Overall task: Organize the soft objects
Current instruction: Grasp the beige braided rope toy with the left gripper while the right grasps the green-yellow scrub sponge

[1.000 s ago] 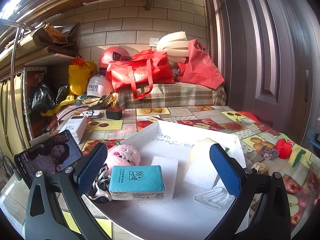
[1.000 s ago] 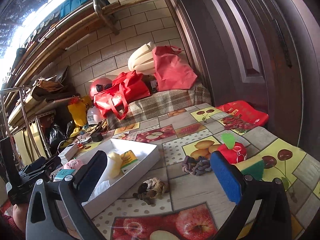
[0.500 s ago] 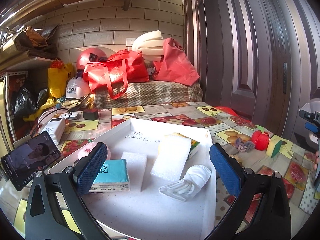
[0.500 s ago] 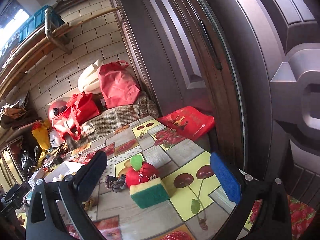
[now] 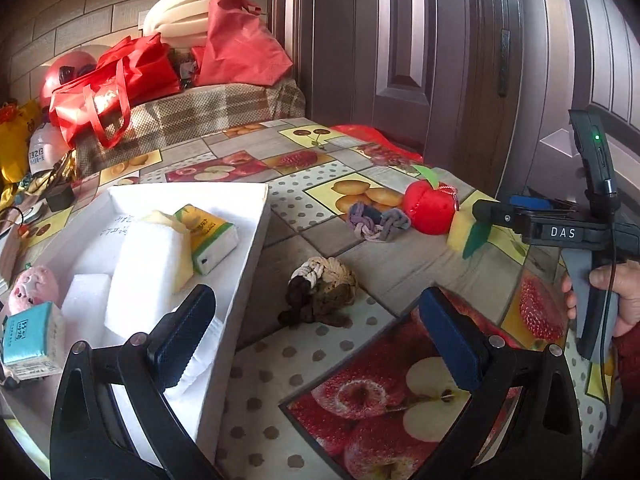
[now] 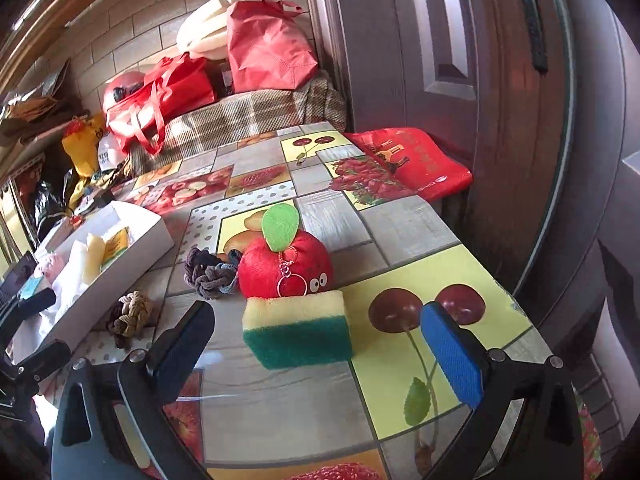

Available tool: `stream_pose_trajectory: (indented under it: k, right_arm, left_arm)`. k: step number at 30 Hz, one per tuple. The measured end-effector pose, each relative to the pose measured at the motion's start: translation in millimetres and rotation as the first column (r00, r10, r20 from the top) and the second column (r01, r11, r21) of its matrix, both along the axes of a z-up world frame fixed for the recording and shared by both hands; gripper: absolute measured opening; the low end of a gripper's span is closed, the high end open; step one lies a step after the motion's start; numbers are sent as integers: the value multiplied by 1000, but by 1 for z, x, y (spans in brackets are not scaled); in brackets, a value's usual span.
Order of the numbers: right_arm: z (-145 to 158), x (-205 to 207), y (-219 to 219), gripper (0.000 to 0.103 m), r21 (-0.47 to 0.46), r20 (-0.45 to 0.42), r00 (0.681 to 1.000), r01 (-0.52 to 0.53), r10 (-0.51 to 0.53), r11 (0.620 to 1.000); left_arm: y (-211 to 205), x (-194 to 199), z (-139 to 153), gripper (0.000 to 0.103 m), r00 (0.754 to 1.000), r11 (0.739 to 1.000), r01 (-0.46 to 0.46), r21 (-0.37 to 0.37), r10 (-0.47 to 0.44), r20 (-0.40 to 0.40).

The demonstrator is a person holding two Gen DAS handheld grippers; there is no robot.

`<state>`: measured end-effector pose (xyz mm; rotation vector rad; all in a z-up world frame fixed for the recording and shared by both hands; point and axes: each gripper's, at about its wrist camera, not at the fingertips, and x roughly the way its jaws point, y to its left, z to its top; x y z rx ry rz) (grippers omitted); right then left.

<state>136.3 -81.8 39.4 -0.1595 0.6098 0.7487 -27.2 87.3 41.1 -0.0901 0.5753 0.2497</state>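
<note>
The right gripper [image 6: 316,356] hangs low over the worktop [image 6: 400,236], fingers spread wide either side of the yellow-green sponge [image 6: 298,332] beside the red plush apple [image 6: 286,268]. The left gripper [image 5: 316,336], fingers apart and empty, points at the brown knotted rope [image 5: 324,288] beside the white box [image 5: 244,280].

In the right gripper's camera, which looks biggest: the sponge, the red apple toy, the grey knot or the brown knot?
1. sponge and apple toy: about alike, and the sponge is nearer the camera, so unsure.
2. grey knot
3. brown knot, only slightly smaller.
</note>
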Motion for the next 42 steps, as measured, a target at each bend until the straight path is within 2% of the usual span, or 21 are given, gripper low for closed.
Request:
stream_pose_trajectory:
  k: [3, 5, 6, 7, 11, 14, 15, 17, 18, 19, 22, 25, 28, 30, 33, 36, 42]
  right_arm:
    - [-10, 5, 22, 103, -110, -12, 999, -49, 48, 993]
    - [-16, 8, 26, 97, -148, -42, 998, -53, 48, 988]
    - [-16, 10, 25, 69, -142, -53, 997, -56, 49, 988]
    - [-17, 11, 22, 55, -130, -69, 996, -61, 52, 990]
    - [-10, 10, 5, 55, -41, -72, 996, -49, 46, 998]
    - [-7, 9, 1, 55, -10, -68, 997, -43, 42, 999]
    - [-7, 9, 0, 55, -4, -70, 997, -43, 43, 999]
    - [-6, 10, -1, 55, 11, -75, 996, -43, 44, 999]
    - [-5, 11, -2, 55, 20, -77, 996, -43, 44, 999]
    - [-5, 11, -3, 55, 29, -79, 996, -43, 45, 999]
    - [-3, 11, -6, 55, 51, -72, 997, -38, 42, 998]
    - [2, 3, -10, 55, 76, -26, 999, -37, 39, 996]
    - [9, -7, -14, 55, 99, 42, 999, -32, 28, 995]
    - [13, -14, -18, 55, 119, 90, 996, -28, 17, 992]
    - [18, -24, -23, 55, 155, 138, 990, -26, 5, 988]
    - [21, -31, -26, 55, 197, 138, 990, -34, 6, 980]
    - [24, -45, -27, 55, 275, 142, 990, -32, -8, 961]
  left_arm:
    - [-6, 20, -5, 103, 998, 1000, 10, 28, -8, -58]
    - [-7, 33, -9, 103, 995, 999, 1, 52, 4, -102]
    - [-7, 39, -11, 103, 992, 998, -16, 68, 24, -122]
    - [-7, 45, -13, 103, 989, 996, -28, 80, 39, -142]
    - [-9, 63, -23, 98, 976, 994, -17, 110, 40, -212]
    - [-13, 79, -33, 95, 960, 991, 8, 132, 29, -278]
    - [-13, 83, -35, 91, 956, 992, 12, 128, 26, -293]
    - [-11, 83, -35, 74, 958, 993, 1, 116, 32, -286]
    - [-11, 83, -34, 64, 959, 995, 6, 103, 24, -282]
    - [-10, 82, -34, 48, 960, 996, 10, 91, 16, -281]
    - [-14, 77, -33, 34, 963, 997, 35, 70, -15, -270]
    - [-19, 67, -24, 32, 979, 996, 53, 71, -38, -202]
    - [-21, 47, -8, 32, 996, 995, 65, 76, -59, -70]
    - [-21, 33, 1, 32, 999, 995, 49, 83, -50, 16]
    - [-19, 12, 12, 32, 991, 996, 19, 87, -30, 133]
    - [-15, -4, 20, 32, 976, 996, -26, 87, 7, 216]
    - [-12, -24, 24, 32, 961, 995, -61, 74, 39, 274]
